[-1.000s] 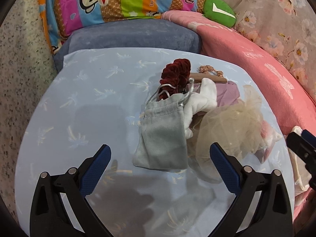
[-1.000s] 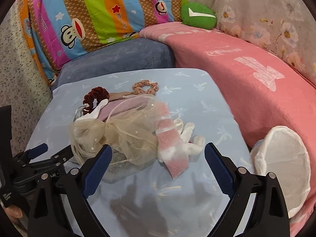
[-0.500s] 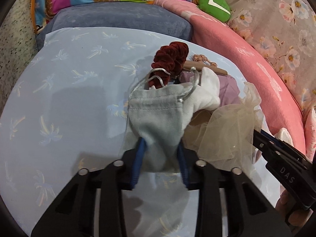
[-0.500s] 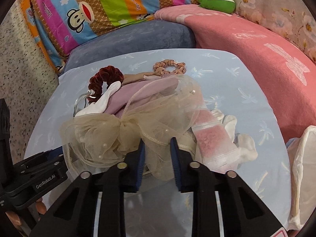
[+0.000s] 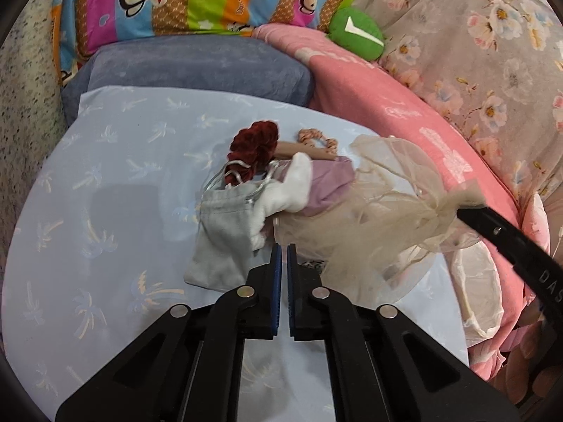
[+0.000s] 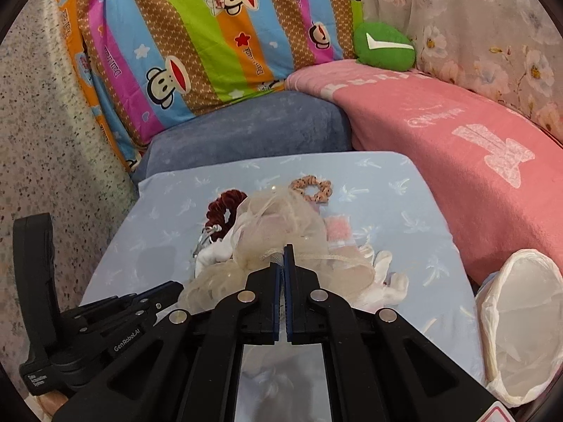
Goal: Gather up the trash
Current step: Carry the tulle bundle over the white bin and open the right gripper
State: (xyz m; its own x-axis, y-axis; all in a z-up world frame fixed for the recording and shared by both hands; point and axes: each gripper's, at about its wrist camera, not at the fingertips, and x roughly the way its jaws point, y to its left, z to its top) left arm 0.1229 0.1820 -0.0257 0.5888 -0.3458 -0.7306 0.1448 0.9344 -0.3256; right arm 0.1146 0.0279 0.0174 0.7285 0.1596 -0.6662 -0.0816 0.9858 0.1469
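Note:
A heap of soft items lies on the light-blue tablecloth (image 5: 105, 176): a grey drawstring pouch (image 5: 225, 239), a dark red scrunchie (image 5: 253, 144), a white sock (image 5: 292, 190) and a lilac cloth (image 5: 330, 183). My left gripper (image 5: 281, 249) is shut just right of the pouch, and I see nothing between its pads. My right gripper (image 6: 283, 256) is shut on the cream tulle bag (image 6: 281, 221), which hangs stretched up off the heap (image 5: 387, 211). A white trash bag (image 6: 520, 316) gapes open at the table's right edge.
A pink spotted scrunchie (image 6: 311, 186) and a pink-and-white packet (image 6: 337, 228) lie behind the heap. A grey-blue cushion (image 6: 246, 126), a striped monkey pillow (image 6: 211, 35) and a pink blanket (image 6: 457, 133) border the table. Speckled floor (image 6: 42, 123) lies to the left.
Both grippers went from wide open to shut and rose. The left closed around the grey pouch, which now lies beside it. The right closed on the tulle bag and pulled it up.

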